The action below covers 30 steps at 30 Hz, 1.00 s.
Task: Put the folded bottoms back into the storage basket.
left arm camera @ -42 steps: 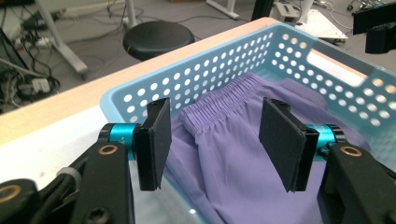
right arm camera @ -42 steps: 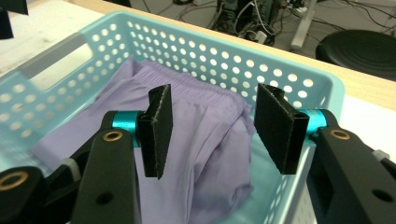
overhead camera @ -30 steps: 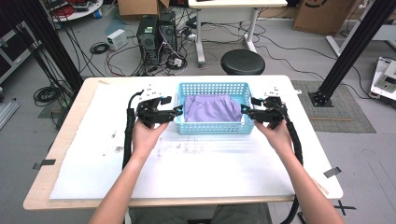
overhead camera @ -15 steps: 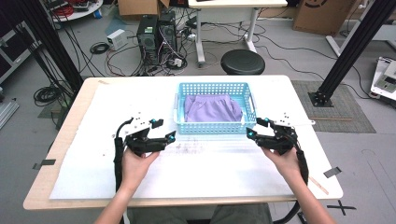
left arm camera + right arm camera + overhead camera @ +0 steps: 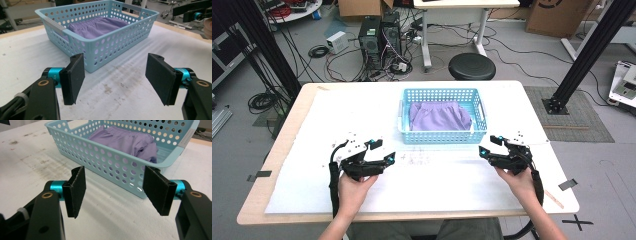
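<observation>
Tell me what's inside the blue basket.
The blue basket holds a folded purple garment with a gathered waistband, covering most of the floor. Whether anything lies beneath the cloth cannot be seen.

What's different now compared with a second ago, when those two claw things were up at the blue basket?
Both grippers let go of the basket ends and drew back toward the person: the left gripper down and outward to the left, the right gripper down and outward to the right. Their jaws now stand open and empty. The basket and the purple cloth inside it stayed put.
</observation>
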Each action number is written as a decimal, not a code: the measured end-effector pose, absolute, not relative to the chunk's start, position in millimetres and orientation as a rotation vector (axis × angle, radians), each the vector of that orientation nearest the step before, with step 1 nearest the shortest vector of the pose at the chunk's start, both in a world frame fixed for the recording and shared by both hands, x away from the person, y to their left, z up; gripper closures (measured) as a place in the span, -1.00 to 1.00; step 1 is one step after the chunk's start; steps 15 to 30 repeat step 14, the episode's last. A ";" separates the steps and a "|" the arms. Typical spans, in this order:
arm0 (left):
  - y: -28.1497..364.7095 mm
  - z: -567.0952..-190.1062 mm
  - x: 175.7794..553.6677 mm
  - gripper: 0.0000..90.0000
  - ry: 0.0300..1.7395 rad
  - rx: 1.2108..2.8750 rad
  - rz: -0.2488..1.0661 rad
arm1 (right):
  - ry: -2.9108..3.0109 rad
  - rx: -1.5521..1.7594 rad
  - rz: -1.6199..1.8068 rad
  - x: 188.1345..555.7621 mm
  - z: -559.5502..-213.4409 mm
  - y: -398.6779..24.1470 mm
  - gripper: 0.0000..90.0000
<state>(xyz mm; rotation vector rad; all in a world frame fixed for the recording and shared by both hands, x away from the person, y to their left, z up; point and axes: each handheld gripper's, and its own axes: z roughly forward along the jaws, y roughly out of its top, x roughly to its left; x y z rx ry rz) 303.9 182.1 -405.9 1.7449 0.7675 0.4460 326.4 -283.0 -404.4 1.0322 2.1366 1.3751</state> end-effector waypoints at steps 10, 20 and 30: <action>183.3 -406.9 302.4 -0.29 0.763 1.741 0.461 | 2.152 1.018 1.366 326.6 -408.9 -278.3 -0.22; 182.6 -406.8 302.1 -0.29 0.761 1.743 0.453 | 2.149 1.019 1.366 327.8 -409.6 -279.9 -0.23; 182.6 -406.8 302.1 -0.29 0.761 1.743 0.453 | 2.149 1.019 1.366 327.8 -409.6 -279.9 -0.23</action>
